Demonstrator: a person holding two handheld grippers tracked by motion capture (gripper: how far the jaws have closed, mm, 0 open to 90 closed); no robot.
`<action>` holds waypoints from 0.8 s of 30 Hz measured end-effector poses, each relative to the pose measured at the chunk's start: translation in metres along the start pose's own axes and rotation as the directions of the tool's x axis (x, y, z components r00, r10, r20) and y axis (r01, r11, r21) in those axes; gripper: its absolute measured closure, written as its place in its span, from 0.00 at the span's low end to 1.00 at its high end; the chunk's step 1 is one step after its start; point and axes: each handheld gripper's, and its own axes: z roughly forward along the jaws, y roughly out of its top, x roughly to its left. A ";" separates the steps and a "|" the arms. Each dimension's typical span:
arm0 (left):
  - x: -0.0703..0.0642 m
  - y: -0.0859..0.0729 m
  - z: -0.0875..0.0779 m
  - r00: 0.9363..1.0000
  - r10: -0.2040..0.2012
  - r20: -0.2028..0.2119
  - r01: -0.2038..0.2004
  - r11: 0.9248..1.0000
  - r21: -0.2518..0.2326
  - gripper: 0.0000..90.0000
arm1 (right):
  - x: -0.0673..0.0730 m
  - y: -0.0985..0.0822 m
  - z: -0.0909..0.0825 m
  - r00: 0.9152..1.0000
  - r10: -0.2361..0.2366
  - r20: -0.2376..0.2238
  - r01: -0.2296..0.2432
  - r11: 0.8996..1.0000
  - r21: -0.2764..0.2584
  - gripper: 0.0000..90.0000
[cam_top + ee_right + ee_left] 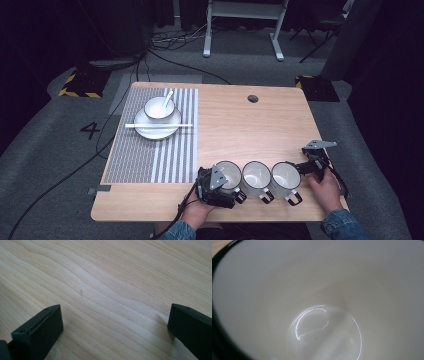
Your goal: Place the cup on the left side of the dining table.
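Observation:
Three white mugs with black rims stand in a row near the table's front edge: left mug (230,173), middle mug (256,174), right mug (285,175). My left gripper (222,186) is pressed against the left mug's near-left side. The left gripper view looks straight into that mug's (324,290) white, empty inside, and its jaws are hidden. My right gripper (304,166) sits just right of the right mug. Its jaws stand wide apart in the right gripper view (115,322), with nothing between them but bare wood.
A striped grey placemat (150,150) covers the table's left half. On it stands a white plate (152,131) holding a bowl (159,107) with a spoon, and chopsticks (158,125) lie across the plate. A cable hole (253,98) is at the back.

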 end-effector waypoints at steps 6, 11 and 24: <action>0.005 0.006 -0.014 1.000 -0.010 -0.019 0.009 1.000 -0.030 0.03 | 0.000 0.000 0.000 1.000 0.000 0.000 0.000 1.000 0.000 0.00; 0.012 0.010 -0.027 0.999 -0.015 -0.049 0.012 0.998 -0.061 0.03 | 0.000 0.000 0.000 1.000 0.000 0.000 0.000 1.000 0.000 0.00; 0.038 0.016 -0.054 0.991 -0.049 -0.123 0.038 0.996 -0.083 0.03 | 0.000 0.000 0.000 1.000 0.000 0.000 0.000 1.000 0.000 0.00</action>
